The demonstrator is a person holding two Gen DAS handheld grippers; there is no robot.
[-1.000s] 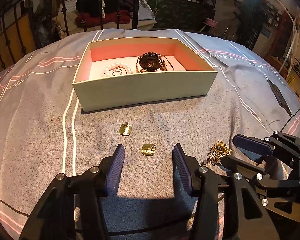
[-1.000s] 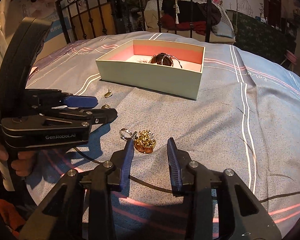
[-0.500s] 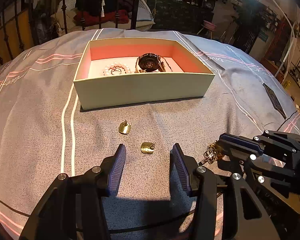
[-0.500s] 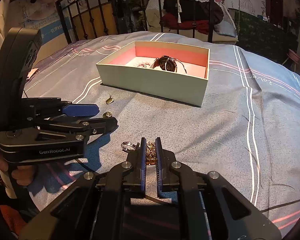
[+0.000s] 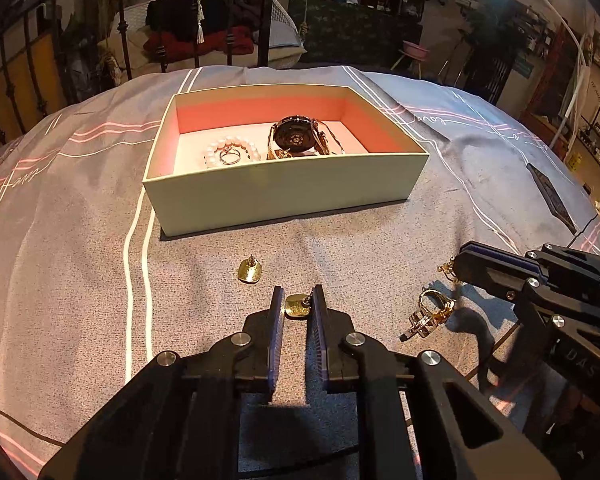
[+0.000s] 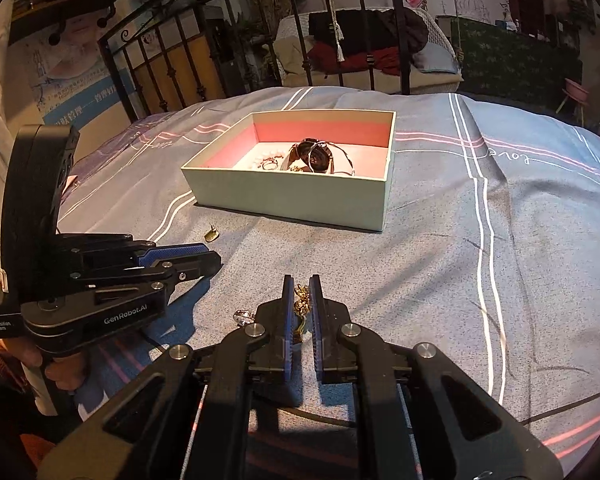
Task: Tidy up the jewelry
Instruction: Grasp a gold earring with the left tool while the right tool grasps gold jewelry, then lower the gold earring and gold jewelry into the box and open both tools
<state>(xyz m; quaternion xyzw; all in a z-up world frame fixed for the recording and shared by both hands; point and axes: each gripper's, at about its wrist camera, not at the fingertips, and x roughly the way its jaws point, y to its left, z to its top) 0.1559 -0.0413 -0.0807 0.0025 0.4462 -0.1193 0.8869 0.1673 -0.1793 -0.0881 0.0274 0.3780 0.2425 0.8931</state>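
with both grippers clamped — left gripper [image 5: 297, 304] on a gold earring [image 5: 297, 306], right gripper [image 6: 301, 300] on a gold brooch [image 6: 301, 305] — pickup looks underway; next, carry both into the box [image 5: 284, 188] beyond.

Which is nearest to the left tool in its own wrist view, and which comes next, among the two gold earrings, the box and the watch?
1. The gold earring between the left tool tips.
2. The second gold earring, just ahead and slightly left on the bedspread.
3. The box, its near wall farther ahead.
4. The watch, inside the box, toward its right half.
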